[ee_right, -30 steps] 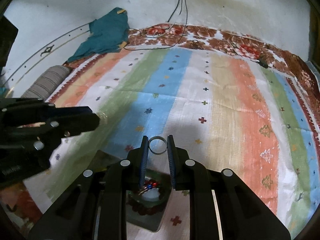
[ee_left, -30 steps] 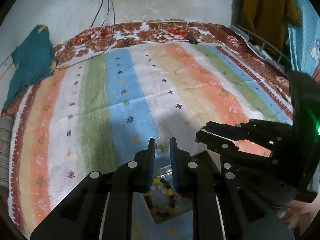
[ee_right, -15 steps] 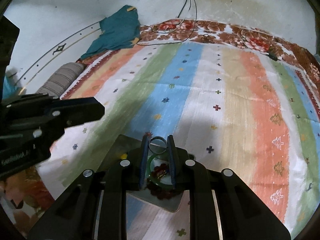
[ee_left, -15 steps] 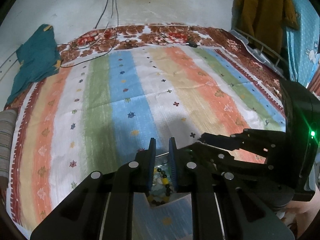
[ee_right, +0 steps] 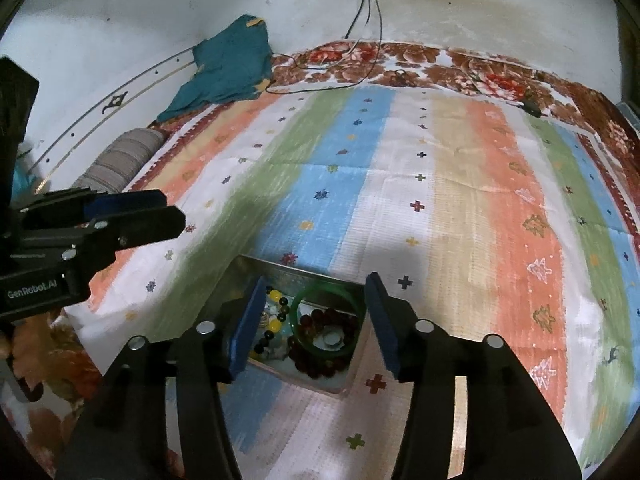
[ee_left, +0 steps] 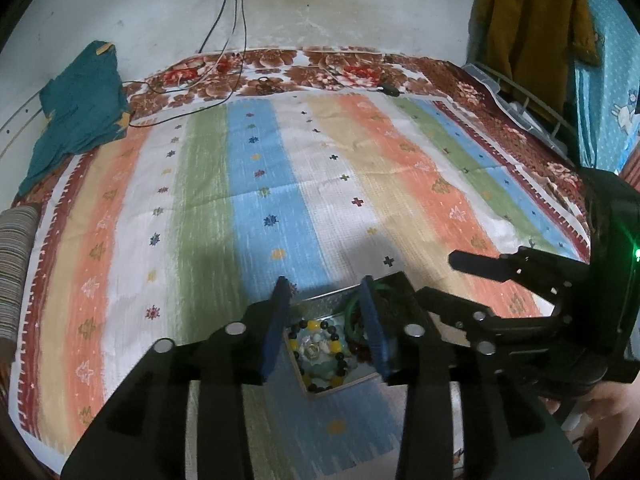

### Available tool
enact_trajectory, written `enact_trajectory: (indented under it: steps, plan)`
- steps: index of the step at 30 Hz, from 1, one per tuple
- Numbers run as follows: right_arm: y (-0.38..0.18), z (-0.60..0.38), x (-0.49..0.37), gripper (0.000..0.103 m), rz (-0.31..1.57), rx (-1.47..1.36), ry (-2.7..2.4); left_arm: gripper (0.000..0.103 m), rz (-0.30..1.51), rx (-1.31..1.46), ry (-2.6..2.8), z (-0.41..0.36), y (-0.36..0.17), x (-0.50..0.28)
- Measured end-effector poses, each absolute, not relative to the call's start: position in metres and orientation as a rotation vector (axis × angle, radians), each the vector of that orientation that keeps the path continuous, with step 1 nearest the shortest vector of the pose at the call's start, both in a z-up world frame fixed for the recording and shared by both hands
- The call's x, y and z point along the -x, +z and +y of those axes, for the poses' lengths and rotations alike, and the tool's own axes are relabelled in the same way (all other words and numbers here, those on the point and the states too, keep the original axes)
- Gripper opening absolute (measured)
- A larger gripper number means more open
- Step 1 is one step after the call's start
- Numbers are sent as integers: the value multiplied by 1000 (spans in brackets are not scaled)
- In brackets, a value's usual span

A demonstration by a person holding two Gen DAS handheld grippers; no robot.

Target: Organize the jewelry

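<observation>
Hovered with left gripper and right gripper both spread apart over the tray; might snag the green bangle on retreat.

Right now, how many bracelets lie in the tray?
3: a green bangle on the right, dark red beads under it, yellow-black beads on the left. More may be hidden.

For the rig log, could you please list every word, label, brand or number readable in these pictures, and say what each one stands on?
"GenRobot.AI": white lettering on the black body of the left gripper, seen at the left edge of the right wrist view.

No other text is readable. The striped bedspread bears only woven crosses and tree motifs, and the blue curtain a rabbit picture. The jewelry tray shows no label.
</observation>
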State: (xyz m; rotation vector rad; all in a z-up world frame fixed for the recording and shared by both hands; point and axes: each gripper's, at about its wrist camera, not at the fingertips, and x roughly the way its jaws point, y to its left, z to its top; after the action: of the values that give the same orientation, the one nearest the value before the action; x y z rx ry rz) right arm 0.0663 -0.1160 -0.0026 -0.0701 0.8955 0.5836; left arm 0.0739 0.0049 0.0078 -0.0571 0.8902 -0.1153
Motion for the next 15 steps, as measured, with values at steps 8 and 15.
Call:
enact_trajectory:
  steps: [8,15]
  plan:
    - [8,-130,-57,77,861,39,575,67,866,52,-148,0,13,-58]
    - [16,-140,-45,93,807,57,549,93,842,17,-118,-3,15,-48]
